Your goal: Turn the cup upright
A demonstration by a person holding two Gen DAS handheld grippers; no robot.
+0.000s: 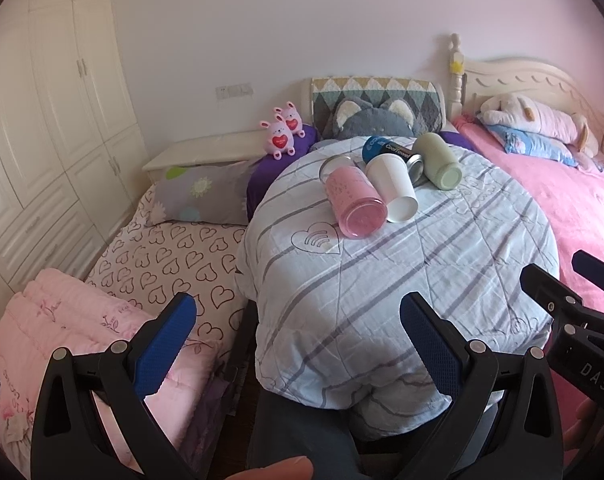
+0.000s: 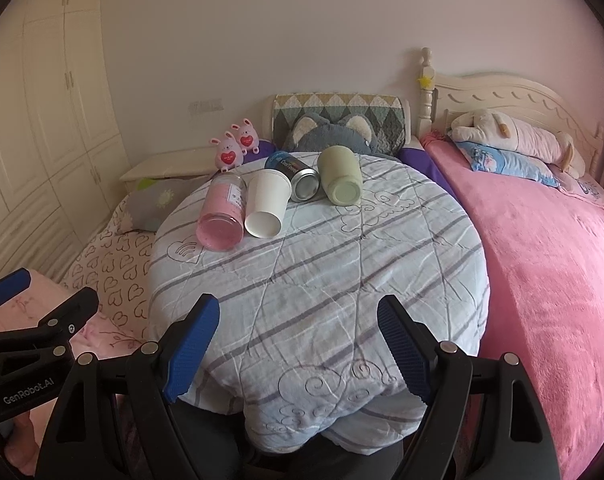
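Note:
Several cups lie on their sides at the far side of a round table under a striped quilt (image 1: pixel 402 280) (image 2: pixel 322 280): a pink glass cup (image 1: pixel 354 200) (image 2: pixel 221 212), a white paper cup (image 1: pixel 392 186) (image 2: pixel 266 206), a blue and silver can-like cup (image 1: pixel 398 154) (image 2: pixel 295 180) and a pale green cup (image 1: pixel 438 160) (image 2: pixel 340 180). My left gripper (image 1: pixel 297 344) is open and empty at the table's near edge. My right gripper (image 2: pixel 297 348) is open and empty at the near edge too. Each gripper also shows in the other's view: the right (image 1: pixel 574 312), the left (image 2: pixel 33 312).
A bed with a pink blanket (image 2: pixel 542 260) and plush toys stands to the right. A small bed with heart-print sheets (image 1: pixel 173 264) and a folded pink quilt (image 1: pixel 61 328) is to the left. White wardrobes (image 1: pixel 41 120) line the left wall. A grey cat cushion (image 1: pixel 374 120) sits behind the table.

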